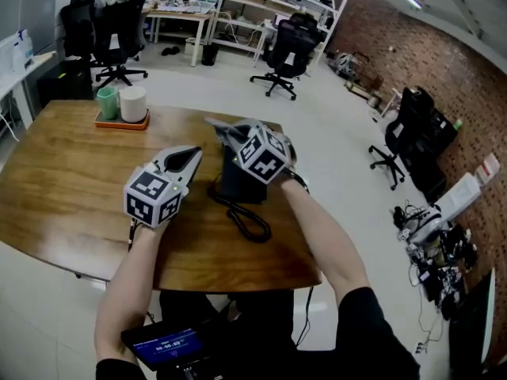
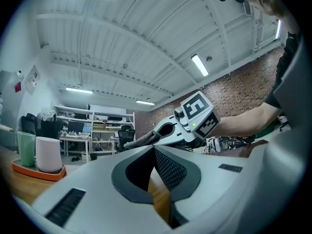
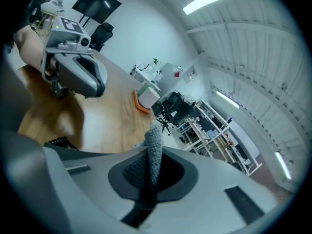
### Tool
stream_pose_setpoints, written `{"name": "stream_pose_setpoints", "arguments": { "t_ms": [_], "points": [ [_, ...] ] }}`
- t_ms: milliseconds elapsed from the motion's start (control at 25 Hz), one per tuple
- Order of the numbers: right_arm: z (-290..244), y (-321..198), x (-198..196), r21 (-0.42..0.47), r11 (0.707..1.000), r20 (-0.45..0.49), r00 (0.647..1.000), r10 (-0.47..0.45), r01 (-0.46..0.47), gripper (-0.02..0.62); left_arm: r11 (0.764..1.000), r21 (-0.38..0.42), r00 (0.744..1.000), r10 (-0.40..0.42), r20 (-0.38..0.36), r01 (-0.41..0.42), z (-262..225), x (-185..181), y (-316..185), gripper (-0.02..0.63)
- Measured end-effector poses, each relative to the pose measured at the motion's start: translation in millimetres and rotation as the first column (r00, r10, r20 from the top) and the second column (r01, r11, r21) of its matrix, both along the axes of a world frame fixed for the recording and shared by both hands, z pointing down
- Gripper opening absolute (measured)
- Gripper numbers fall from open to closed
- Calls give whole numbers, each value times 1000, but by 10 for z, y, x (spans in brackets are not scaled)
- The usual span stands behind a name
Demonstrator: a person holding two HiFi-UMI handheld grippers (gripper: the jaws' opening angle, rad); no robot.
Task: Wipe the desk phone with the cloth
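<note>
The dark desk phone (image 1: 242,182) sits on the wooden table (image 1: 63,188), its coiled cord (image 1: 247,218) trailing toward me. My right gripper (image 1: 224,133) hovers over the phone's top and is shut on a grey cloth (image 1: 227,128). In the right gripper view the cloth (image 3: 155,145) stands up, pinched between the jaws of that gripper (image 3: 151,155). Just left of the phone, my left gripper (image 1: 192,155) hangs above the table, apart from it. Its jaws (image 2: 153,149) meet at the tips with nothing between them. From the left gripper view, the right gripper (image 2: 134,142) and the cloth (image 2: 141,139) show ahead.
An orange tray (image 1: 119,123) with a green cup (image 1: 107,101) and a white cup (image 1: 133,104) stands at the table's far left. Office chairs (image 1: 289,50) and shelves stand beyond the table. The table's near edge (image 1: 238,279) lies just before me, with a small screen (image 1: 165,345) below it.
</note>
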State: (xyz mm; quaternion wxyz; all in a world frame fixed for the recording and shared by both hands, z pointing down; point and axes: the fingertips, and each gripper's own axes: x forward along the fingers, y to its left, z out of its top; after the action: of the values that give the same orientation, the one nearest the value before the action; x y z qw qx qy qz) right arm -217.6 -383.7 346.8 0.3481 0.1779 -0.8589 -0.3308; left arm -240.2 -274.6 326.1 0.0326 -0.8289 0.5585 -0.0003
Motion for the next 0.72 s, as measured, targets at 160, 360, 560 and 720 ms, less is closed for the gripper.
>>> {"name": "stream_pose_setpoints", "arguments": {
  "t_ms": [160, 360, 560, 720],
  "points": [
    [176, 488, 101, -52, 993, -70, 992, -105, 102, 25, 1000, -3, 1000, 4, 3, -4, -2, 17, 15, -8],
    [522, 1270, 356, -80, 961, -215, 937, -274, 263, 25, 1000, -16, 999, 26, 23, -26, 33, 82, 35, -8],
    [261, 1020, 253, -67, 974, -167, 960, -226, 218, 25, 999, -12, 999, 34, 24, -33, 74, 26, 58, -8],
    [-186, 70, 32, 16, 1000, 47, 999, 16, -17, 25, 1000, -8, 1000, 29, 13, -29, 118, 1, 50, -8]
  ]
}}
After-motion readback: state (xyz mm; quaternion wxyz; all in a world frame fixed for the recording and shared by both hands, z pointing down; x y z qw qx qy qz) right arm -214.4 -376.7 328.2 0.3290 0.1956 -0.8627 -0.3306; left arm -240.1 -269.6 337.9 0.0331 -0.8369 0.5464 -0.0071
